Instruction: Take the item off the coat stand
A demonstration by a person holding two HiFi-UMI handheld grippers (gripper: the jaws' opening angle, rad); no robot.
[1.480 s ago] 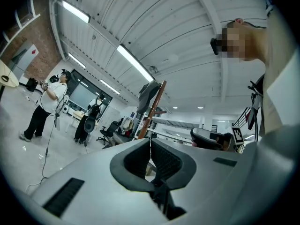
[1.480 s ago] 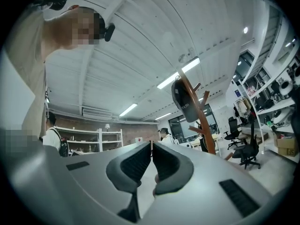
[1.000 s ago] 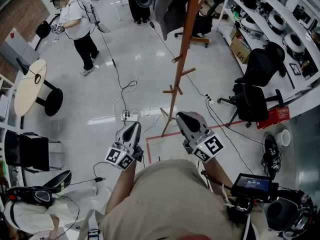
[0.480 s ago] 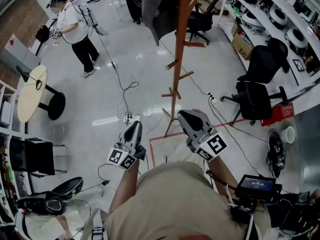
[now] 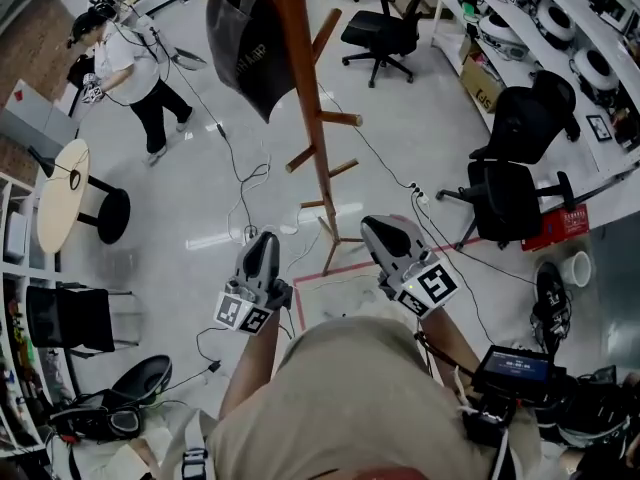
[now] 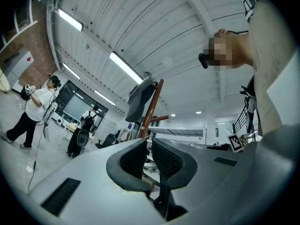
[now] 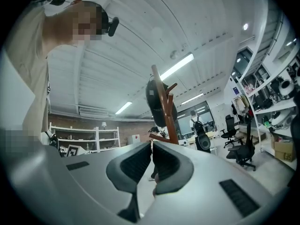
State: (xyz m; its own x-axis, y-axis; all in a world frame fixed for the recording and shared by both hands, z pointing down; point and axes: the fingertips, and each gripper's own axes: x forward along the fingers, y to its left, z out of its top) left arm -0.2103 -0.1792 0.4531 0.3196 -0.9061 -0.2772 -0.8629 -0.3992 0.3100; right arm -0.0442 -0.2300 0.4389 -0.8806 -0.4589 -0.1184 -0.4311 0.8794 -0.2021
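Our left gripper (image 5: 262, 240) and right gripper (image 5: 376, 228) both have jaws together, holding nothing. The dark coat (image 5: 245, 53) hangs atop the coat stand (image 5: 305, 98). If we tug sideways, the stand could tip.

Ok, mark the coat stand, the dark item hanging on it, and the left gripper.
coat stand (image 5: 305, 78), head view, on its wooden pole.
dark item (image 5: 248, 48), head view, middle of the hanging fabric.
left gripper (image 5: 264, 238), head view, at its closed fingertips.
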